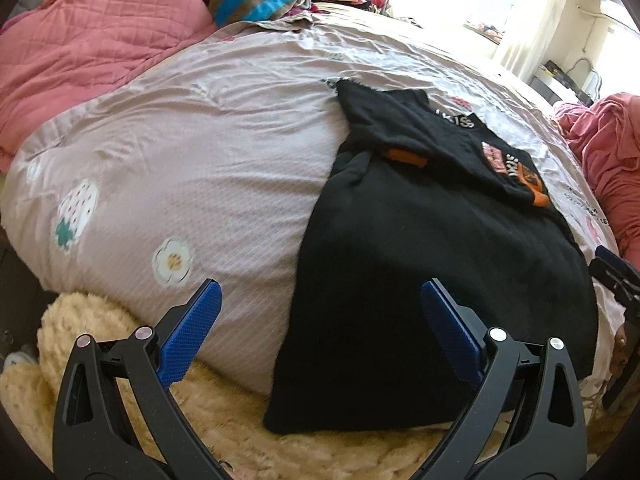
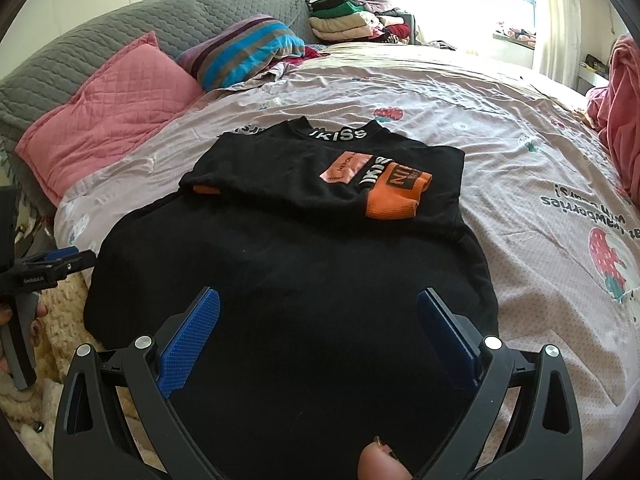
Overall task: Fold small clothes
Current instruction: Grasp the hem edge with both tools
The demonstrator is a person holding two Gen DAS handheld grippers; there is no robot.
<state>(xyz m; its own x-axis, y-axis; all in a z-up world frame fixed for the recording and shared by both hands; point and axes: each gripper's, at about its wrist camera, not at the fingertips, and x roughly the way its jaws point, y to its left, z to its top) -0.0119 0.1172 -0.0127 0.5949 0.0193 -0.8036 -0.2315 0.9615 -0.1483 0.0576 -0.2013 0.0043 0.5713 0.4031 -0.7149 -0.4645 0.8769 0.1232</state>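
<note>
- Left gripper (image 1: 320, 300): fingers standing wide apart, gripping nothing, hovering over the shirt's (image 1: 440, 280) left hem.
- Right gripper (image 2: 320, 308): fingers spread wide, empty, hanging above the shirt's lower half.
- Shirt lying on the bedspread (image 1: 200, 140), sleeves folded inward, collar pointing to 12 o'clock.
- Pink pillow (image 2: 108, 112) sitting at 10 o'clock.

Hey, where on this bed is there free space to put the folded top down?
Bare bedspread lies right of the black top, toward the strawberry print, and beyond its collar. Another free patch sits left of the top, below the pink pillow. The head is crowded: striped cushion, clothes pile. Both tongs are open.
</note>
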